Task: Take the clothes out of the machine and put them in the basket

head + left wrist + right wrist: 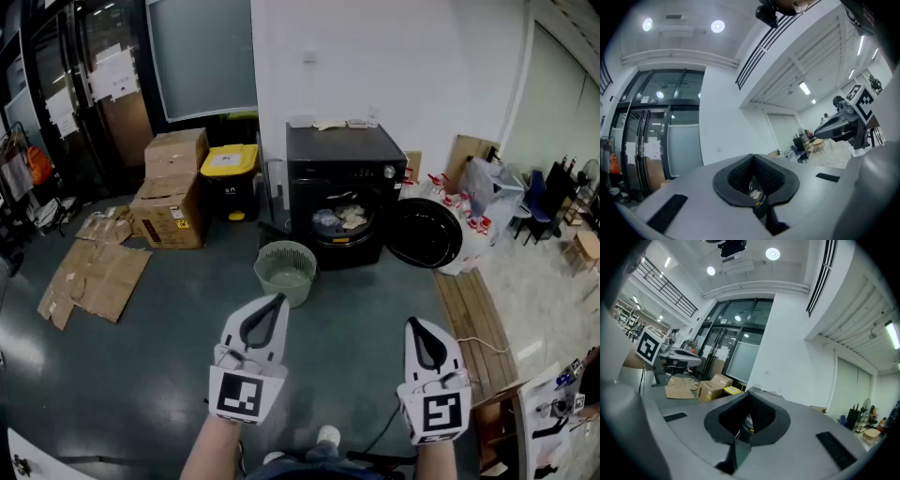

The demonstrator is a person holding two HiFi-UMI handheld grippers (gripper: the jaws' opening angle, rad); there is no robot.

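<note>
Left gripper (277,300) and right gripper (413,324) jaws were pressed together, empty; reaching the clothes (345,218) at 12 o'clock risked knocking the basket (285,247).

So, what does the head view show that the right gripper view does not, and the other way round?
Only the head view: the green basket, the machine's open door and the wooden boards on the floor. Only the right gripper view: the ceiling lights. Both: the cardboard boxes, the yellow-lidded bin and the left claw, shut.
</note>
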